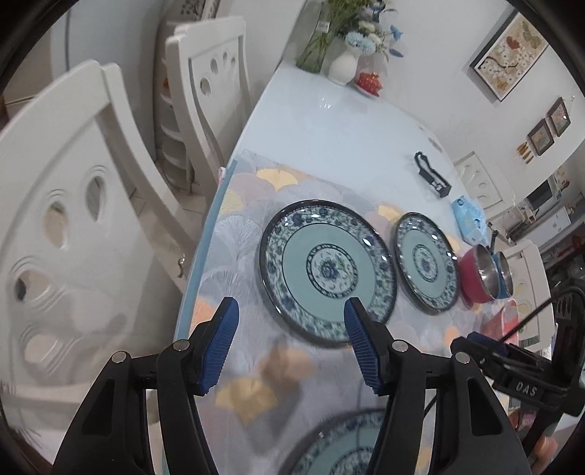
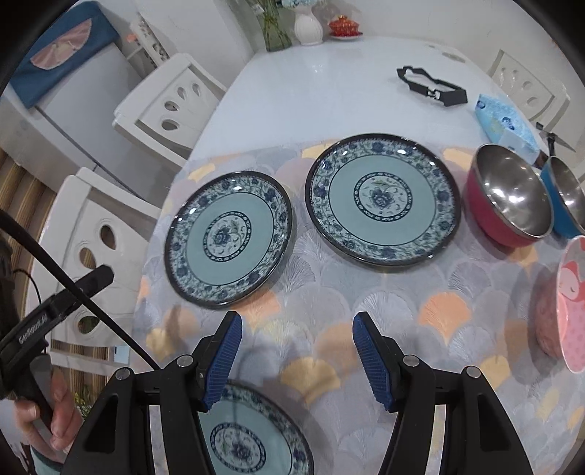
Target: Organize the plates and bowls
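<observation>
Three blue floral plates lie on the patterned mat (image 2: 365, 329). In the right wrist view one plate (image 2: 229, 237) is at left, one (image 2: 382, 199) at centre, and a third (image 2: 252, 434) lies under my right gripper (image 2: 297, 360), which is open and empty above the mat. A red steel bowl (image 2: 510, 195), a blue steel bowl (image 2: 568, 195) and a pink owl bowl (image 2: 572, 303) stand at right. My left gripper (image 1: 290, 343) is open and empty, hovering just before the near plate (image 1: 327, 270); a second plate (image 1: 426, 263) and the red bowl (image 1: 475, 274) lie beyond.
White chairs (image 1: 73, 237) stand along the table's left edge. A black strap (image 2: 433, 87), a blue tissue pack (image 2: 506, 124), a white vase with flowers (image 2: 307, 25) and a red lidded cup (image 2: 343, 25) sit on the far tabletop. The right gripper's body (image 1: 526, 365) shows at lower right.
</observation>
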{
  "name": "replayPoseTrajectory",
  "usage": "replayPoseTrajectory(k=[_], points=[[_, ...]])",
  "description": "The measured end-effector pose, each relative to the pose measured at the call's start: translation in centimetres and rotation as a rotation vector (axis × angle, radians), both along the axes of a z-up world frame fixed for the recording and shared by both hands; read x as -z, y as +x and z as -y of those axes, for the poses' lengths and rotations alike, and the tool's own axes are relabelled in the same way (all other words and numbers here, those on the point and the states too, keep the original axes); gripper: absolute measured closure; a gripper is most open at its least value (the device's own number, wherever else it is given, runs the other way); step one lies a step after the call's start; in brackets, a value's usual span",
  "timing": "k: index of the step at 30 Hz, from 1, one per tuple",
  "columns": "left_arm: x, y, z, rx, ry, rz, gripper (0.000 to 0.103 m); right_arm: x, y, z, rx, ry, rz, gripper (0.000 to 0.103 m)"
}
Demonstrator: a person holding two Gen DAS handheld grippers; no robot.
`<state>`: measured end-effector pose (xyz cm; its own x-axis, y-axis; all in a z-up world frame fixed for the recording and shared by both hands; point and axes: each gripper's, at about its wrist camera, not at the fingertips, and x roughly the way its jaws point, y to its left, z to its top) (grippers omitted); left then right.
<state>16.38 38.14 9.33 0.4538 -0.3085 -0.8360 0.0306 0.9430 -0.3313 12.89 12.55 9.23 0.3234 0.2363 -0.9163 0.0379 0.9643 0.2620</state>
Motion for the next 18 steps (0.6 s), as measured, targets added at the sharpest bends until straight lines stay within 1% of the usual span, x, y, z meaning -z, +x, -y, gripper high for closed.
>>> replayPoseTrajectory(k=[3,6,8,11,13,15,16,18], points=[[1.5,1.7,0.1,0.004,0.006,-0.024,0.047,1.4,1.5,-0.4,-0.008,-0.013,-0.026,0.042],[3.2,3.1,0.3,0.008,0.012,-0.047,0.052,2.9,2.8,-0.9,-0.018,-0.009,-0.057,0.042],[3.9,3.8,0.1,0.011,0.011,-0.056,0.053,3.7,3.6,-1.2,-0.024,-0.006,-0.068,0.042],[5.0,4.7,-0.1,0.016,0.007,-0.07,0.057,4.6,4.5,-1.7,-0.039,-0.006,-0.075,0.042],[5.6,5.2,-0.4,0.014,-0.001,-0.077,0.061,5.2,5.1,-1.9,-0.045,-0.007,-0.076,0.042],[5.9,5.7,-0.7,0.015,-0.025,-0.076,0.067,5.5,5.6,-2.1,-0.047,-0.009,-0.077,0.042],[6.0,5.9,-0.8,0.014,-0.032,-0.074,0.067,5.7,5.9,-2.2,-0.048,-0.005,-0.078,0.042],[6.2,6.2,-1.0,0.014,-0.048,-0.07,0.071,6.0,6.3,-2.2,-0.048,0.008,-0.08,0.042]])
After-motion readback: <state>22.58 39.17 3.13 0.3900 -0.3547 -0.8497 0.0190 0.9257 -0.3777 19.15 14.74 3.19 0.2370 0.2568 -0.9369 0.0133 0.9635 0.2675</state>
